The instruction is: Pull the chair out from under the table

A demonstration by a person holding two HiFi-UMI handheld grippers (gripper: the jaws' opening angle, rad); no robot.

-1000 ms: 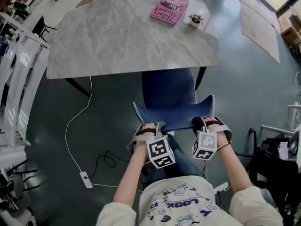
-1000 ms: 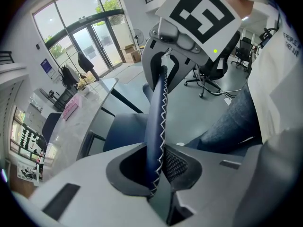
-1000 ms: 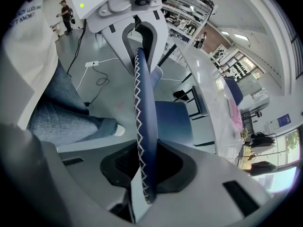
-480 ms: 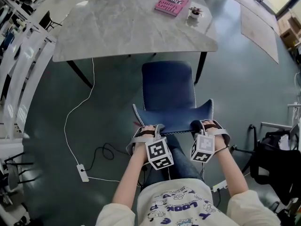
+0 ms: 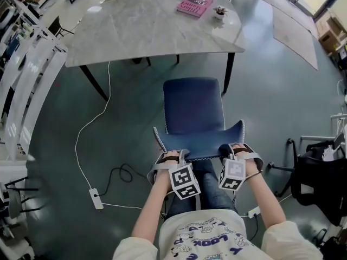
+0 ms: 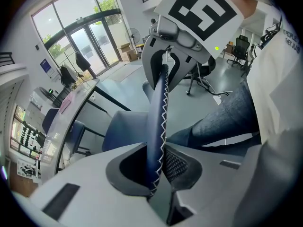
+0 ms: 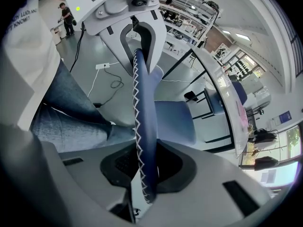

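The dark blue upholstered chair is seen in the middle of the head view. Its seat is judged to lie clear of the near edge of the grey marble-topped desk, which fills the upper part of the frame. The top edge of the backrest, trimmed with white zigzag stitching, runs left to right across the lower centre. This is the axis on which the pull depends. The left claw is clamped on that edge near its left corner, and the right claw near its right corner. In each gripper view the padded edge is pinched between the pads. The chair thus lies up-frame of both claws, which are equally near it, so any further pull would be directed down the frame.

The person's jeans-clad legs are placed directly behind the backrest and could limit that travel. A white cable and a power strip lie on the floor at the lower left, well apart from the chair. A pink book and a small potted plant rest on the far side of the desk.
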